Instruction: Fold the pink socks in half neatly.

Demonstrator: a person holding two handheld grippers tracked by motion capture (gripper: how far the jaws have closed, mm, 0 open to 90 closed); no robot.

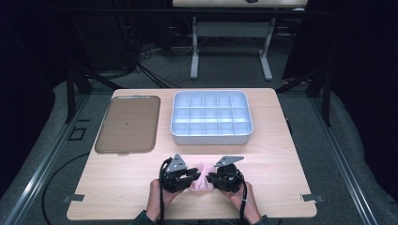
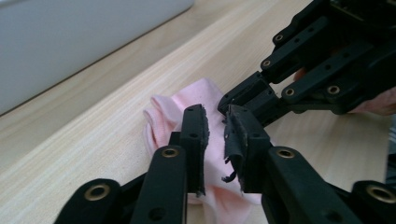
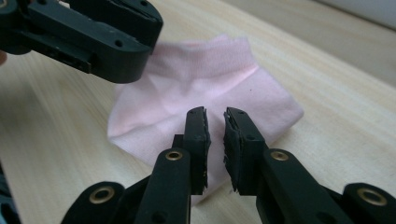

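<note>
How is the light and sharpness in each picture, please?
High view: the table is evenly lit, the room around it dark, and the pink cloth small and soft. Left gripper view: the near jaws look blurred, the cloth sharper. Right gripper view: soft light, no glare, faint shadow beside the cloth.

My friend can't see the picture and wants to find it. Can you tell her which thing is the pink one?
Start at the wooden table and find the white divided tray in its middle. Come toward the near edge, where the left gripper and right gripper face each other. The small pink sock lies flat between them, the one soft pink thing there.
</note>
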